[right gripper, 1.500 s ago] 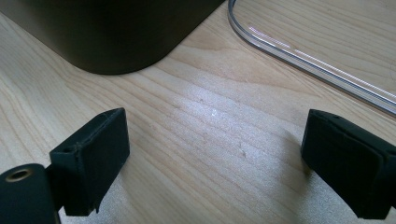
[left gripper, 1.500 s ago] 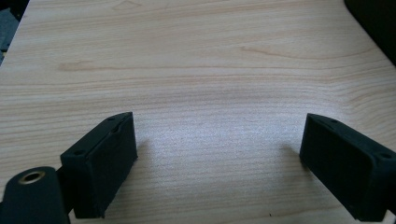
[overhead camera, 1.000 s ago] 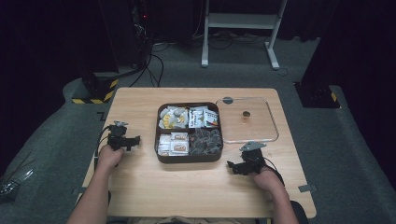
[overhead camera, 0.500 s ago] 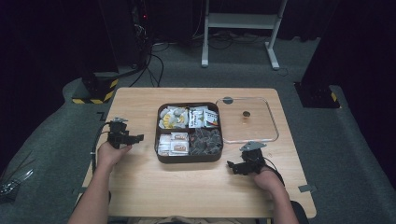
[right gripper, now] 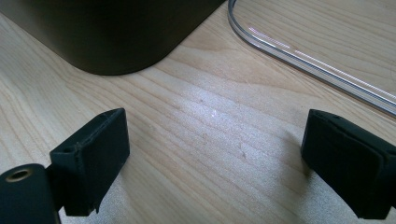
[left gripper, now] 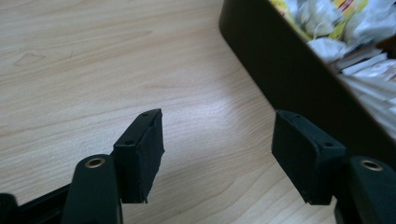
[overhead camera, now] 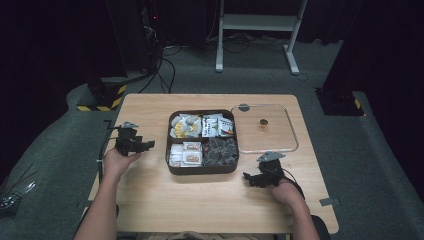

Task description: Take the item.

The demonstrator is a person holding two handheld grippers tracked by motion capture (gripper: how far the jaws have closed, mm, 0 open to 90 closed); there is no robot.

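A dark brown four-compartment tray (overhead camera: 202, 170) sits mid-table, holding yellow-white packets (overhead camera: 184, 125), white printed packets (overhead camera: 218, 125), pale sachets (overhead camera: 184, 154) and dark packets (overhead camera: 221, 150). My left gripper (overhead camera: 146, 145) hovers left of the tray, open and empty. In the left gripper view, its jaws (left gripper: 217, 135) frame bare wood, with the tray wall (left gripper: 280, 70) just ahead on the right. My right gripper (overhead camera: 248, 179) rests near the tray's front right corner, open wide and empty. The right gripper view (right gripper: 217, 140) shows the tray corner (right gripper: 116, 32) ahead.
A clear lid (overhead camera: 265, 130) with a small knob lies flat right of the tray; its rim (right gripper: 303, 58) runs just beyond my right jaws. The wooden table (overhead camera: 200, 205) has bare room in front. A black-yellow striped block (overhead camera: 97, 102) and cables lie on the floor behind.
My left gripper has edged slightly forward and toward the tray. The right gripper has barely moved.
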